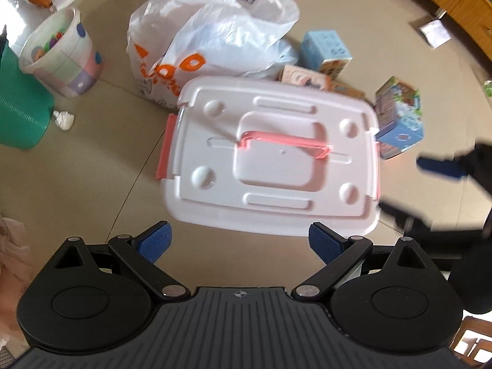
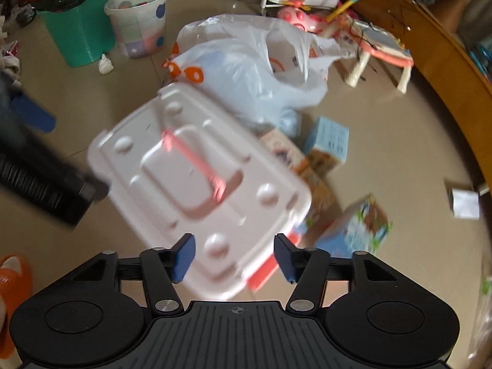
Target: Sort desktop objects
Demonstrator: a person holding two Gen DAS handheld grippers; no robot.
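A white plastic storage box [image 1: 273, 160] with a pink handle [image 1: 283, 144] and pink side clips stands closed on the tiled floor; it also shows in the right wrist view [image 2: 196, 190], blurred. My left gripper [image 1: 241, 243] is open and empty, above the box's near edge. My right gripper [image 2: 235, 259] is open and empty, over the box's near corner. Small printed cartons [image 1: 396, 117] lie beside the box, also seen in the right wrist view [image 2: 356, 227]. The right gripper shows blurred at the right of the left wrist view [image 1: 442, 166].
A white plastic bag [image 1: 212, 37] with orange print lies behind the box. A green basket [image 2: 80, 33] and a white bucket [image 2: 138, 21] of toys stand at back left. A pink toy table [image 2: 381, 52] and wooden furniture [image 2: 446, 70] are at right. An orange slipper [image 2: 12, 289] lies near left.
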